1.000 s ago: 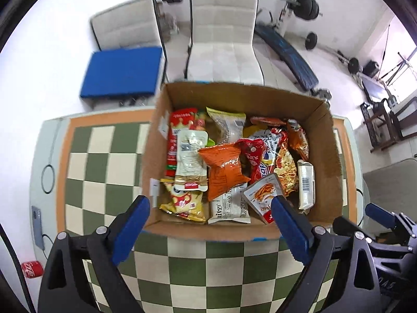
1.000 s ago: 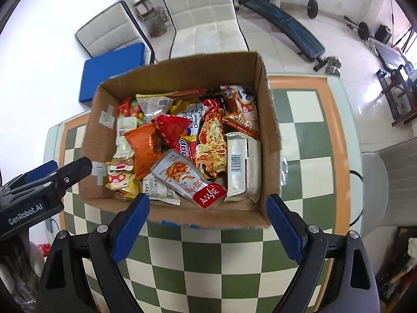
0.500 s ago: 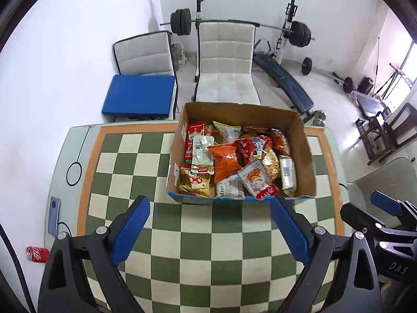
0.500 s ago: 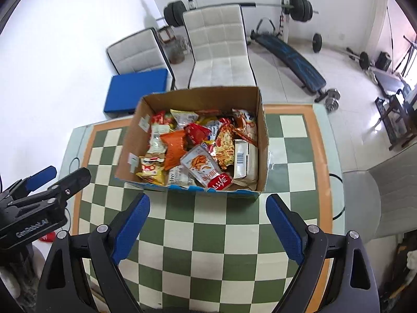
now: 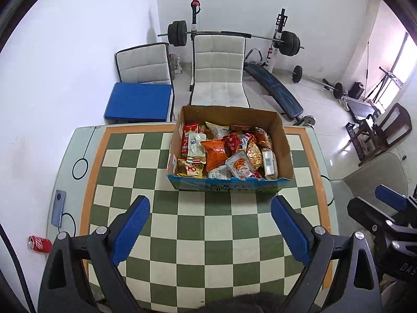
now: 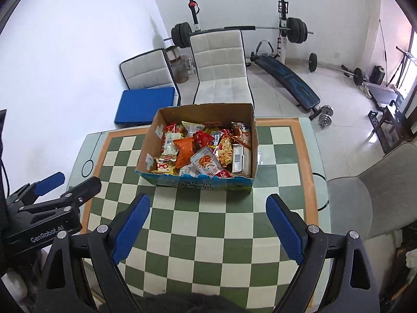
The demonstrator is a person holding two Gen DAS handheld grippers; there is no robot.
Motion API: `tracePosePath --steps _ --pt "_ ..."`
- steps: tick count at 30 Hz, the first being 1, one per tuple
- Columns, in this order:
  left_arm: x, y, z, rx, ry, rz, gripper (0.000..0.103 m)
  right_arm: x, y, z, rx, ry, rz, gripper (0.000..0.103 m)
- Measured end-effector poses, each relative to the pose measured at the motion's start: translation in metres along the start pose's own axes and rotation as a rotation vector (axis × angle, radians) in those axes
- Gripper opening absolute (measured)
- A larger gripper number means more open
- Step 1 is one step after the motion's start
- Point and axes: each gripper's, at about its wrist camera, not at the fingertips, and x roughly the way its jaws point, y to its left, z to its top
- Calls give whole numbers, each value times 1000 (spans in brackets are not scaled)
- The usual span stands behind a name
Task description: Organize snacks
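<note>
A cardboard box (image 5: 284,140) (image 6: 147,143) stands on the far half of the checkered table. It is full of snack packets, among them an orange bag (image 5: 215,154) (image 6: 185,150), a red-and-white pouch (image 5: 241,168) (image 6: 207,163) and a white packet (image 5: 269,160) (image 6: 239,156). My left gripper (image 5: 209,230) is open and empty, high above the near part of the table, well back from the box. My right gripper (image 6: 207,230) is open and empty too, at a similar distance. Each gripper shows at the edge of the other's view.
The checkered table (image 5: 182,224) has an orange border. A phone (image 5: 57,208) lies at its left edge. A red can (image 5: 39,244) lies on the floor at the left. Two white chairs (image 5: 220,78), a blue pad (image 5: 139,101) and weight equipment (image 5: 271,88) stand beyond the table.
Both grippers have pulled back and up from the box, which now looks much smaller and farther. Both stayed open and empty. The box and snacks have not moved.
</note>
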Motion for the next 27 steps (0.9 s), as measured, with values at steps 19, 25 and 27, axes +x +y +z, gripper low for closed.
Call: tracePosePath --steps 19,25,27 --pt "-42 2 -7 -12 -78 9 95 -56 8 -18 -15 -70 -23 94" --pt "-30 4 1 -33 -98 20 95 -52 6 -12 -1 -116 -56 99" --pt "-26 4 4 -37 -106 27 95 -49 6 -8 1 -125 -66 99"
